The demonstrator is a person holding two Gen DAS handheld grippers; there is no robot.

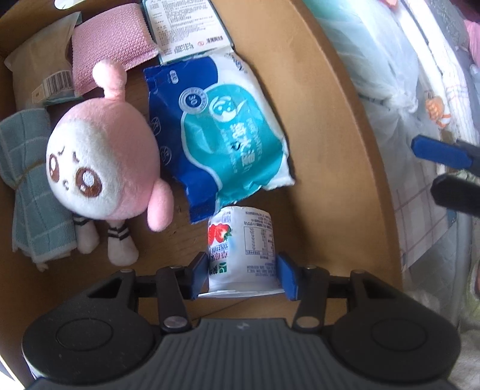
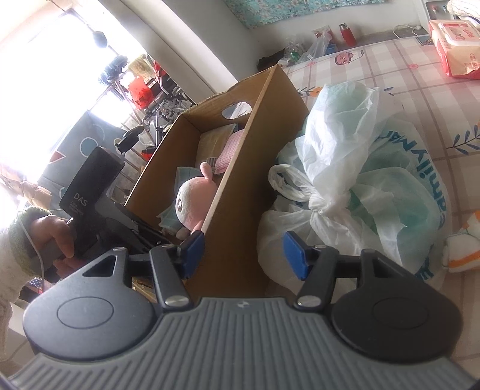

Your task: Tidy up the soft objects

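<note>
Cardboard box (image 1: pixel 339 126) | left gripper (image 1: pixel 243 274) pinches yogurt cup (image 1: pixel 240 249) above box floor beside wipes pack (image 1: pixel 222 129) | step: placing | next: lower, release | right gripper (image 2: pixel 244 255) spread, empty, outside.

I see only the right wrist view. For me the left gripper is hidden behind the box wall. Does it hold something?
Observer: Yes. The left gripper has its jaws closed on a small yogurt cup with a strawberry print.
Operator: Is the cup inside the box?
Observer: It is over the box floor, close to a blue wet wipes pack that lies flat there.
Operator: Is there anything else at the far end?
Observer: A white printed packet lies beyond the wipes pack.
</note>
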